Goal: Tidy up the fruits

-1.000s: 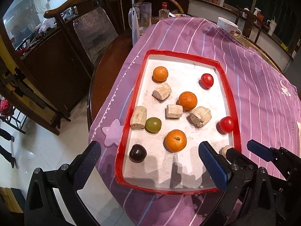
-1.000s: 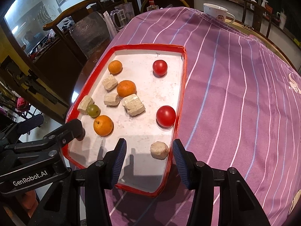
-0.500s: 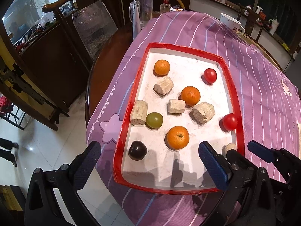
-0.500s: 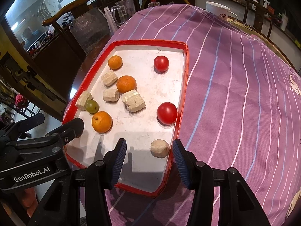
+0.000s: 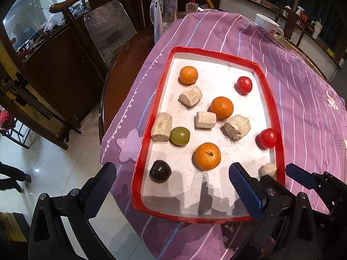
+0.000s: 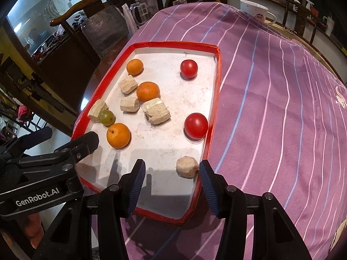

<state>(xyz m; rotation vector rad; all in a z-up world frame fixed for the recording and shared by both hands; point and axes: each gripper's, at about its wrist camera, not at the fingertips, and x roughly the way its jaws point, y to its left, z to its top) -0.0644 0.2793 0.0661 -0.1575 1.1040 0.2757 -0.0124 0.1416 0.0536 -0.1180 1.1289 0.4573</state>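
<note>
A red-rimmed white tray lies on the purple striped cloth. It holds three oranges, two red tomatoes, a green fruit, a dark plum and several beige chunks. My left gripper hovers wide open over the tray's near end, with the plum and the nearest orange ahead of it. My right gripper stands open at the near right corner. A small beige lump sits between its fingertips, close to the right pad, unpressed.
A glass jug and a bottle stand at the table's far end, a white mug at the far right. A wooden chair stands to the left, beyond the table's edge. Bare cloth spreads right of the tray.
Both views have drifted only slightly. The fruit and chunks lie where they were, and both grippers keep the same opening.
</note>
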